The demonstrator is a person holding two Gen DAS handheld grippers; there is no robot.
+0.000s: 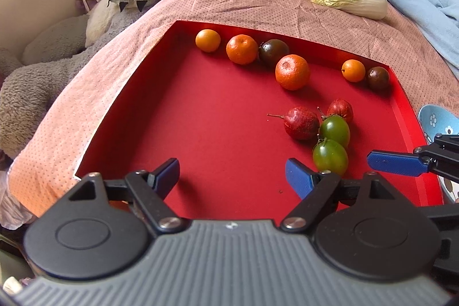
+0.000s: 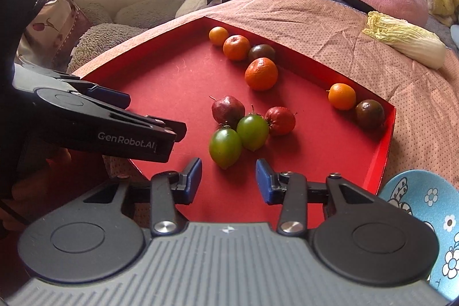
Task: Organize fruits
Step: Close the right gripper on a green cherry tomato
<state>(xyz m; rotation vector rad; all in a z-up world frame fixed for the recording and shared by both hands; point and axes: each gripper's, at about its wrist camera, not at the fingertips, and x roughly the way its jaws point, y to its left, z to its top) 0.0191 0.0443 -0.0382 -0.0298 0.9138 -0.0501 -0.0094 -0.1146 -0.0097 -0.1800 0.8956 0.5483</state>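
The blue floral ceramic bowl [image 1: 439, 122] is cut off by the right edge of the left wrist view, and the right tool [image 1: 397, 162] covers its lower part; in the right wrist view that bowl [image 2: 424, 208] runs off the lower right corner. The near wall of the shallow red cardboard tray [image 2: 384, 151] is hidden behind both tool bodies. The dark brownish round fruit [image 1: 272, 51] sits partly behind an orange mandarin [image 1: 292, 72], its type unclear.
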